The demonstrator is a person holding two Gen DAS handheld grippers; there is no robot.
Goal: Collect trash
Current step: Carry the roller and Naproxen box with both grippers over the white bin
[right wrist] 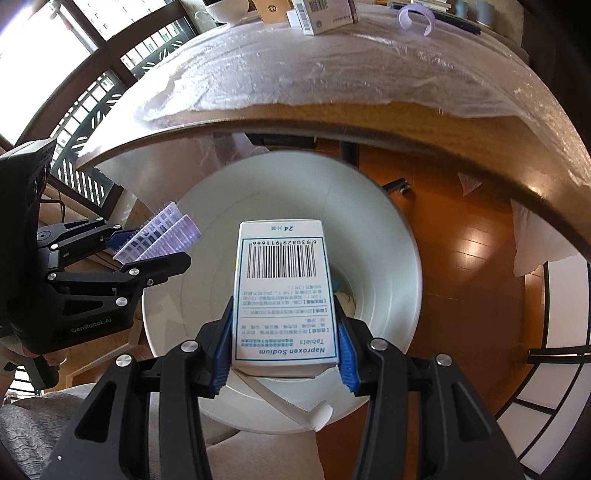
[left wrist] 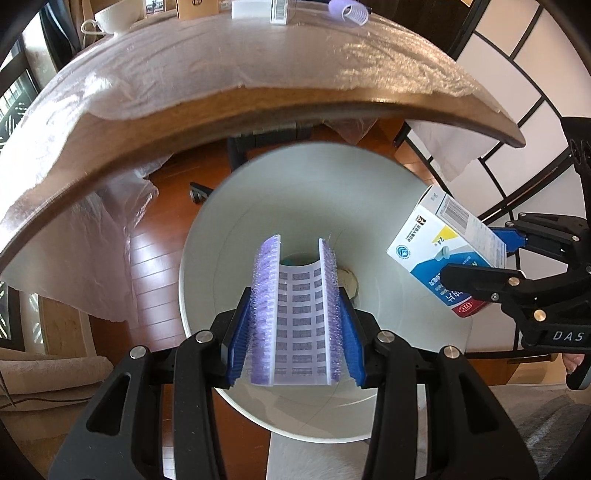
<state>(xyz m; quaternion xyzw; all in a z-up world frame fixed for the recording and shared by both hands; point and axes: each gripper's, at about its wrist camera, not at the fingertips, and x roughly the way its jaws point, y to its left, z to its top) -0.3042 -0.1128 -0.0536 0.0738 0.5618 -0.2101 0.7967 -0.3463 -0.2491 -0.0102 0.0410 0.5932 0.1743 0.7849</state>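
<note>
Over the white bin (left wrist: 258,206) on the wooden floor, beside the plastic-covered desk (left wrist: 184,81), we hold both tools pointing down: our left tool (left wrist: 295,302) clamps a purple bristled hair roller (left wrist: 295,314) by its sides, and our right tool (right wrist: 284,343) grips a white medicine box (right wrist: 284,291), barcode face up, above the bin's mouth

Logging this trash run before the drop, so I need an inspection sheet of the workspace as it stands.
Surface: wooden table under plastic sheet.
Job's things: purple hair roller, medicine box, both above white bin.
Clutter: bowl, boxes, second roller on table.
Grippers: left gripper shut on roller; right gripper shut on box.
Cables: nothing seen.
Surroundings: wood floor, window.
</note>
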